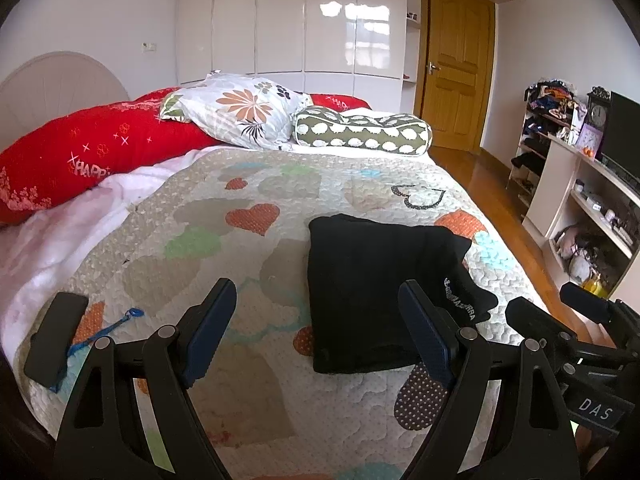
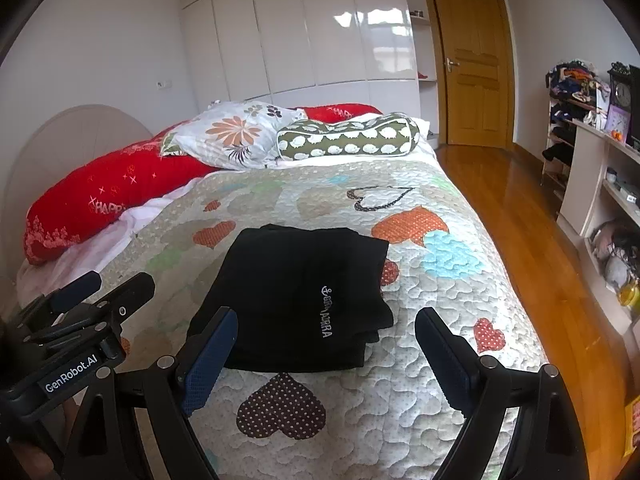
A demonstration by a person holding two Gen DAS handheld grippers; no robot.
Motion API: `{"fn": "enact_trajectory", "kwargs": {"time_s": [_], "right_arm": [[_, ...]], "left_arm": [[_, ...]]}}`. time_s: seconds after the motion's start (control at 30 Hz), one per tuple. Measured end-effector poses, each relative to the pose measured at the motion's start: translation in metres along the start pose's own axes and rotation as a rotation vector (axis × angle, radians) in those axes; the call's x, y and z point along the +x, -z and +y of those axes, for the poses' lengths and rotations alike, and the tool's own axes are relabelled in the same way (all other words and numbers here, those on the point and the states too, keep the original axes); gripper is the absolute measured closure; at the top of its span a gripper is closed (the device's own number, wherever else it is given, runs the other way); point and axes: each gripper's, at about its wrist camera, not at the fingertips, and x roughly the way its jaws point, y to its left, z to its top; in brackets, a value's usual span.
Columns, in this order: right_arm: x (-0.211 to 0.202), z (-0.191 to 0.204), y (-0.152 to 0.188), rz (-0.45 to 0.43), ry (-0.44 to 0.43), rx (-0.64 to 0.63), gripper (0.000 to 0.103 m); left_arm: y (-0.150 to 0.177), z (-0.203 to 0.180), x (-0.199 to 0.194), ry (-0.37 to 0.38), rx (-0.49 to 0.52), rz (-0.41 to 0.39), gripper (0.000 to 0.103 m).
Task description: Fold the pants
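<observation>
Black pants [image 1: 372, 288] lie folded into a compact rectangle on the quilted bedspread [image 1: 224, 256], with white lettering on the near right part. They also show in the right wrist view [image 2: 296, 296]. My left gripper [image 1: 320, 328] is open and empty, held above the quilt just in front of the pants. My right gripper [image 2: 326, 356] is open and empty, hovering over the near edge of the pants. The right gripper's body shows at the right edge of the left wrist view [image 1: 580, 320].
A black phone-like object [image 1: 56, 336] with a blue strap [image 1: 108, 330] lies on the quilt's near left. Red bolster [image 1: 92, 148], floral pillow [image 1: 240, 108] and green roll pillow [image 1: 360, 132] sit at the bed's far end. Shelves [image 1: 588, 196] stand right, across the wooden floor [image 2: 520, 216].
</observation>
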Motion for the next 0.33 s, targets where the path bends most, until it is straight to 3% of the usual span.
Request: {"fn": "enact_trajectory", "kwargs": {"time_s": [0.33], "right_arm": [[-0.0005,0.0002,0.0013,0.016,-0.005,-0.003,0.013]], "left_arm": [[0.0031,0.0025,0.0019,0.009,-0.002,0.014,0.019]]}}
